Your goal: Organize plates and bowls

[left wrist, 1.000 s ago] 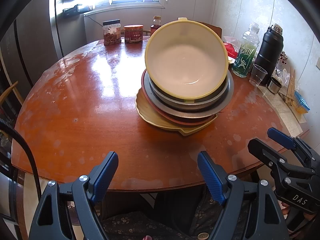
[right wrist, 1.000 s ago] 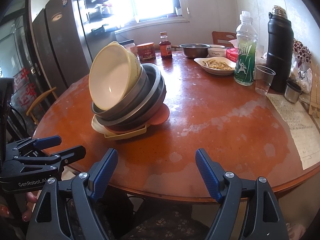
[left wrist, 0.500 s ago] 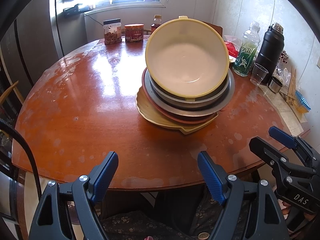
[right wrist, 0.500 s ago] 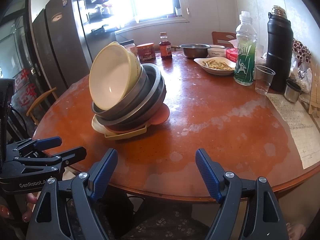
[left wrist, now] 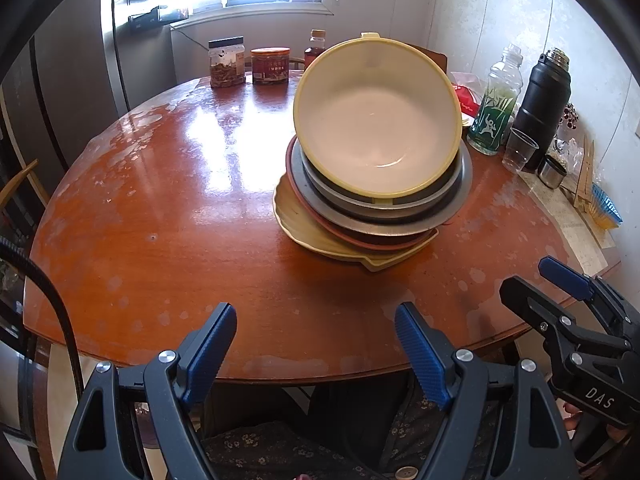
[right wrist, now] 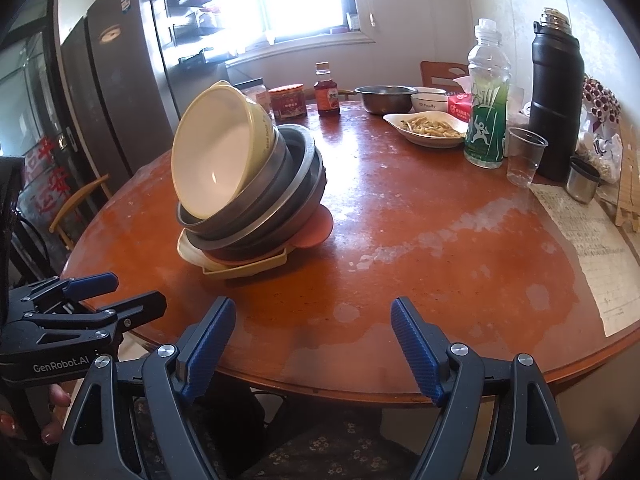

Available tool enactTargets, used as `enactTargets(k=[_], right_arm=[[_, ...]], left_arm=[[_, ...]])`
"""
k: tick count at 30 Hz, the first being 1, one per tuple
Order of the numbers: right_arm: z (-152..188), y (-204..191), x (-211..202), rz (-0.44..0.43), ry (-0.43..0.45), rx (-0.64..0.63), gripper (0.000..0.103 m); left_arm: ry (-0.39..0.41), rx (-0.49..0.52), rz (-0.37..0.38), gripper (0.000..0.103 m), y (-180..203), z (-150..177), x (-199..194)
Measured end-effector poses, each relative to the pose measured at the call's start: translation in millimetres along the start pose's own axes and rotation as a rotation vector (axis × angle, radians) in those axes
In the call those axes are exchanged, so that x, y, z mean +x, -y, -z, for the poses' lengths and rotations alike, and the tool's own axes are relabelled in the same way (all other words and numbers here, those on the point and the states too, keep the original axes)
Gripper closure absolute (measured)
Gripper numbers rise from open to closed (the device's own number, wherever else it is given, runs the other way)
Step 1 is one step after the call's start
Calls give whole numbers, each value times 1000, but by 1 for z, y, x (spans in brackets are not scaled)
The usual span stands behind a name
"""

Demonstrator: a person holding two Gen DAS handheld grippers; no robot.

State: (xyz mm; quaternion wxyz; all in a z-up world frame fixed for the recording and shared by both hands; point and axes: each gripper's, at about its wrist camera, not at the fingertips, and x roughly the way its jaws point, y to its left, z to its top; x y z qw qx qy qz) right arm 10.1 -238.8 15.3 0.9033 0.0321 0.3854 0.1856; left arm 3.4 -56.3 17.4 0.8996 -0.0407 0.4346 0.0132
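Note:
A tilted stack of dishes stands on the round wooden table (left wrist: 160,240). A yellow bowl (left wrist: 376,120) with a white inside lies on top, leaning toward me. Under it are metal bowls (left wrist: 384,212), a reddish plate (left wrist: 352,236) and a beige plate (left wrist: 316,232) at the bottom. The yellow bowl (right wrist: 216,152) and metal bowls (right wrist: 288,200) also show in the right wrist view. My left gripper (left wrist: 316,344) is open and empty at the table's near edge. My right gripper (right wrist: 312,340) is open and empty at the near edge, right of the stack.
Jars (left wrist: 228,62) and a sauce bottle (right wrist: 327,90) stand at the back. A metal bowl (right wrist: 384,98), a white bowl (right wrist: 430,102) and a dish of food (right wrist: 428,128) sit far right. A green bottle (right wrist: 486,120), black flask (right wrist: 554,100), plastic cup (right wrist: 522,156) and paper (right wrist: 588,240) line the right side.
Almost nothing: both grippers stay open at the table edge; the views have shifted only slightly.

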Motion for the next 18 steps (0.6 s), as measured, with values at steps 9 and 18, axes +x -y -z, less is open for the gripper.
enactTargets(k=[9,18], right_arm=[[-2,4,4,1,-6,10,22],[-12,26,13,38,-13,29,22]], left_arm=[[-13,6,-7,22,0,-4,5],[-33,-51,-26,22,-24,-15,15]])
